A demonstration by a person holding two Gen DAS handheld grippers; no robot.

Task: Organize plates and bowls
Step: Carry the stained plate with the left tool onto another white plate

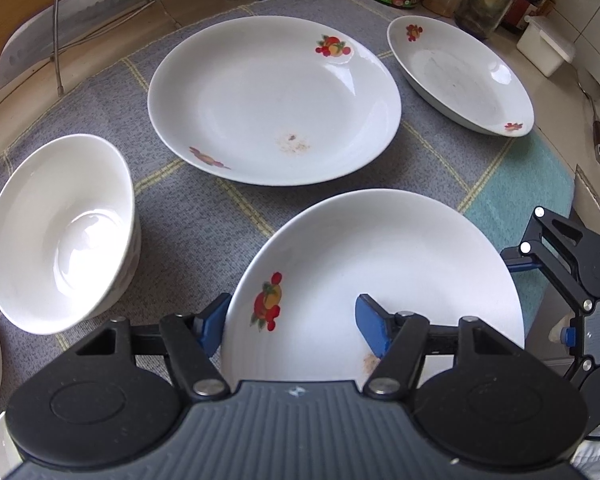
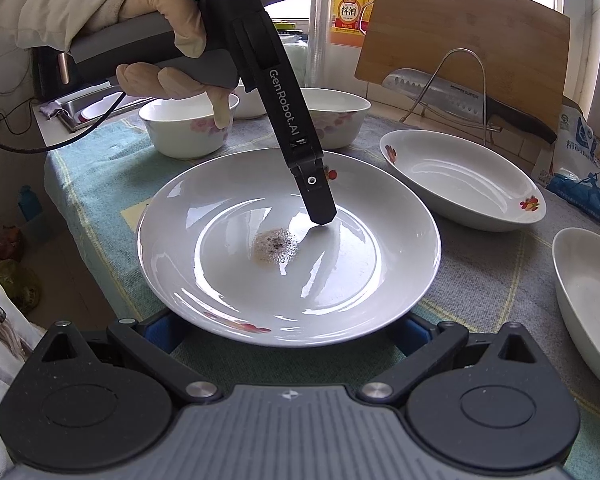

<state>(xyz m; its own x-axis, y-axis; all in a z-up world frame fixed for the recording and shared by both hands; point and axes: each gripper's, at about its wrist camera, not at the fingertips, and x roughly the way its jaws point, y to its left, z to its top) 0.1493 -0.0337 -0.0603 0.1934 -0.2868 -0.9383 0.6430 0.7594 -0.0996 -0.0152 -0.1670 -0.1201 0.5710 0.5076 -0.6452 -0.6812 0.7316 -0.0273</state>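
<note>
- Plate (image 1: 380,248) with a fruit print and a brown smear in its well lies near the teal-striped edge of the cloth (image 1: 204,216), and both grippers are on it.
- The left gripper (image 1: 292,328) straddles the plate's rim. One blue pad sits over the inside and the other outside and partly behind the rim, with a clear gap between them, so it has not clamped.
- In the right wrist view, one left finger tip touches the plate's inner slope, with a gloved hand (image 2: 172,40) on the handle above.
- The right gripper (image 2: 288,332) is spread wide at the opposite rim and holds nothing. Its pads are half hidden under the plate's edge.
- Whether the plate rests on the cloth or is slightly raised cannot be told.
- A second fruit-print plate (image 1: 260,100) lies toward the middle of the cloth, and a third (image 1: 460,68) toward the far corner by the jars.
- A plain white bowl (image 1: 56,232) stands at the opposite edge, with two flowered bowls (image 2: 188,132) beyond it.
- The step in hand appears to be gripping this plate in order to stack it.
- The next move likely calls for closing the pads squarely on the rim, then lifting level and lowering the plate centred onto the second plate.
- Glazed ceramic may slip in the pads.
</note>
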